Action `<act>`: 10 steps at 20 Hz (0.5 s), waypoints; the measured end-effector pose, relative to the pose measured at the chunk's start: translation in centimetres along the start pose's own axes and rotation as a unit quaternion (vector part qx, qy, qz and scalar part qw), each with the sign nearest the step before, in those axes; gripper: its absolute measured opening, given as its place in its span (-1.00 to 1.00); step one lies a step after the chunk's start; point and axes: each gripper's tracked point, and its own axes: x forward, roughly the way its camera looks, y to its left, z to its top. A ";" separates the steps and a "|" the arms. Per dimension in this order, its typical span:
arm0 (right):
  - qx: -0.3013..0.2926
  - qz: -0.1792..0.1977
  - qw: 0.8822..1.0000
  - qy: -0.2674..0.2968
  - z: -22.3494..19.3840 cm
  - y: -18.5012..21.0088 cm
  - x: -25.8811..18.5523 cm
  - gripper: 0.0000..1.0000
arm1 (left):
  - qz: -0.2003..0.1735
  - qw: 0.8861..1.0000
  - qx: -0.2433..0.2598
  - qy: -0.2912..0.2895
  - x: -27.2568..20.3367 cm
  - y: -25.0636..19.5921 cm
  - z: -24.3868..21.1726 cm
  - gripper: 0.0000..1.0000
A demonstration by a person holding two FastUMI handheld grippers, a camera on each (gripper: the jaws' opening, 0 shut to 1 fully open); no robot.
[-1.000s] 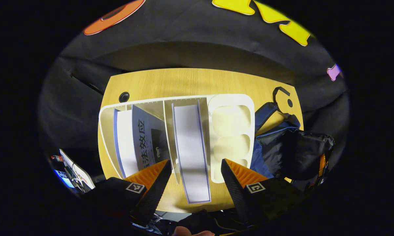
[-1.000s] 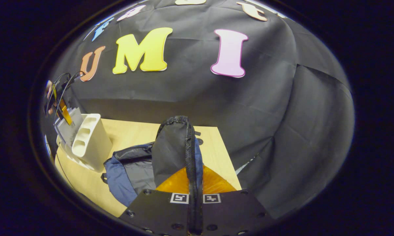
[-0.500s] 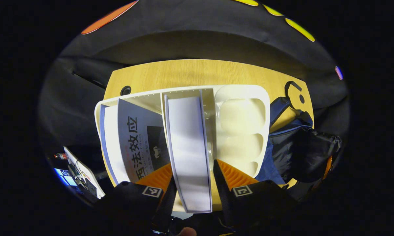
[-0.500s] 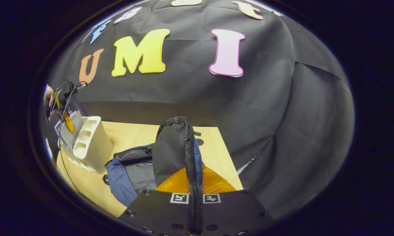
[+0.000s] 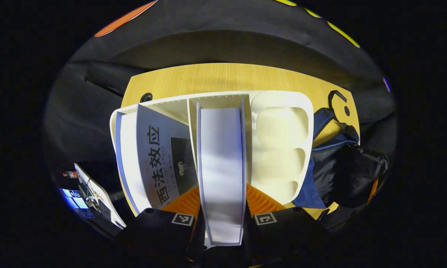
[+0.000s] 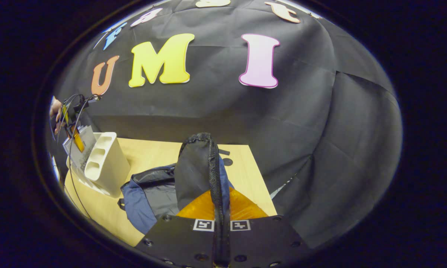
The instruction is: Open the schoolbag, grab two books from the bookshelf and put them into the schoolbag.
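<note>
Books first, from the left of my left gripper view: one leans in the bookshelf's (image 5: 152, 108) left bay, a grey-covered book (image 5: 160, 156) with large dark characters down its cover; I leave them unread. Next to it, in the middle bay, stands the white book (image 5: 221, 163), page edges toward me, its long axis running straight away from my left gripper (image 5: 222, 208) toward the back of the shelf. My two fingers sit against its two covers, one on each side, so I judge the left gripper clenched on this book. The coming move turns on that line: the book lies dead ahead between my fingers, so I should draw it back along its own length, clear of the bay's dividers, before swinging right. Further right come the shelf's white moulded end with its hollows, then the schoolbag (image 5: 342, 167), lying just beside the shelf on the wooden table (image 5: 223, 76).

In my right gripper view, the shelf and my left gripper (image 6: 74, 136) show far left; centre, my right gripper (image 6: 219, 208) pinches the schoolbag's zipper edge (image 6: 214, 167), holding the flap up. The left is nearer the books.
</note>
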 end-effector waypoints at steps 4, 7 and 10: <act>-0.008 -0.001 1.000 -0.001 0.0 0.3 -0.1 -0.98 | -0.001 0.999 0.020 -0.050 -4.8 1.4 -1.6 -0.16; -0.002 -0.003 1.000 0.004 -0.2 0.5 -0.1 -0.98 | -0.010 0.996 0.027 -0.086 -9.3 2.5 -4.3 -0.19; 0.000 -0.004 1.000 0.007 -0.3 0.7 -0.2 -0.98 | -0.032 0.994 0.016 -0.106 -13.5 2.9 -7.5 -0.17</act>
